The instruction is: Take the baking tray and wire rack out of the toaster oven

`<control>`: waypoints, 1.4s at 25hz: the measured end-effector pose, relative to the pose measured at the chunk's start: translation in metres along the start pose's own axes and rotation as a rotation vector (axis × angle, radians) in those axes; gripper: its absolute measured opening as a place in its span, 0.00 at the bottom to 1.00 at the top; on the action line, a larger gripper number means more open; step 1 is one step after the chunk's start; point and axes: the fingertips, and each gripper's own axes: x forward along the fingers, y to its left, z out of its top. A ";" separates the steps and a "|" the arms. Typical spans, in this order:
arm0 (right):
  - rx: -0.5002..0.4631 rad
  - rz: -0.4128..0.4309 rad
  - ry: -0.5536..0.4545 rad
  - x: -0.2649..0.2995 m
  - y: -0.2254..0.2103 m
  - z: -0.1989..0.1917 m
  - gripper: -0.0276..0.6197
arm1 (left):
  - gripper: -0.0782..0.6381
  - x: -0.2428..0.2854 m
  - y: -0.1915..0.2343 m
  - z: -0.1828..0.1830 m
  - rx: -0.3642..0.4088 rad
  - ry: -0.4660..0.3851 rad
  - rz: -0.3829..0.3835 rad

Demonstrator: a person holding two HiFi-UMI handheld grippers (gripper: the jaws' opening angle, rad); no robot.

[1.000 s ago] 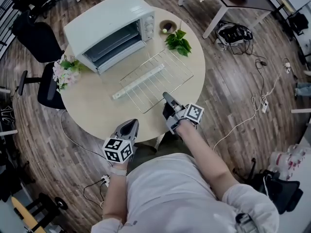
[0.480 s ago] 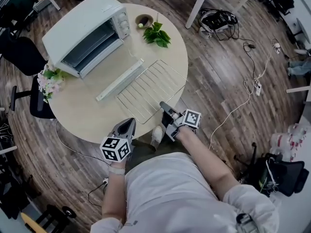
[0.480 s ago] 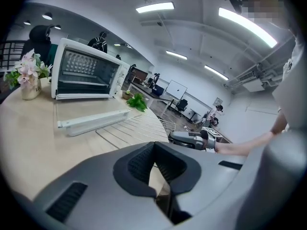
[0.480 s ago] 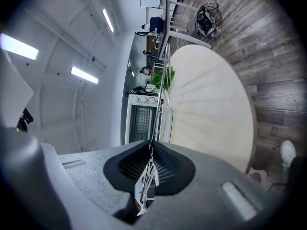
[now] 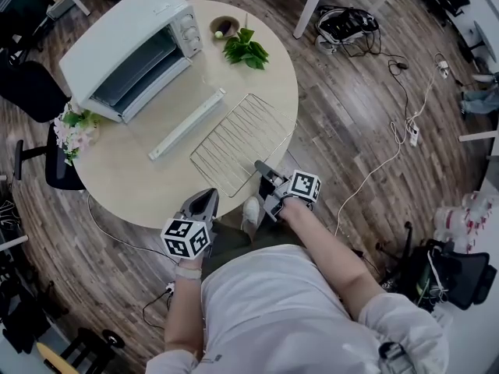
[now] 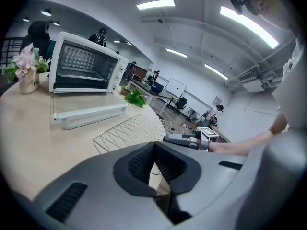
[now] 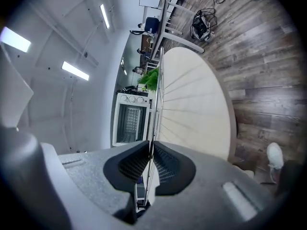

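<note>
Round pale counter (image 5: 132, 179) over plank flooring. Right gripper (image 5: 261, 167) pinches the near rim wire of the wire rack (image 5: 242, 139), which rests on the counter. Left gripper (image 5: 209, 198) is pressed together and empty. The rack is judged light, stiff and slippery, and is best held by its rim. The baking tray is not discernible, possibly inside the toaster oven (image 5: 125, 47).

An open-plan office: beside the round surface (image 5: 140, 185) stand black office chairs (image 5: 35, 92) and a white-legged desk (image 5: 310, 8); tangled cables (image 5: 348, 23) lie on the wood-plank floor (image 5: 351, 115) beyond it, and strip lights (image 6: 156, 4) run above.
</note>
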 end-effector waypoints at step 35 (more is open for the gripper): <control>-0.302 -0.504 0.049 -0.049 -0.062 0.022 0.46 | 0.11 0.025 -0.006 -0.003 0.036 0.059 -0.076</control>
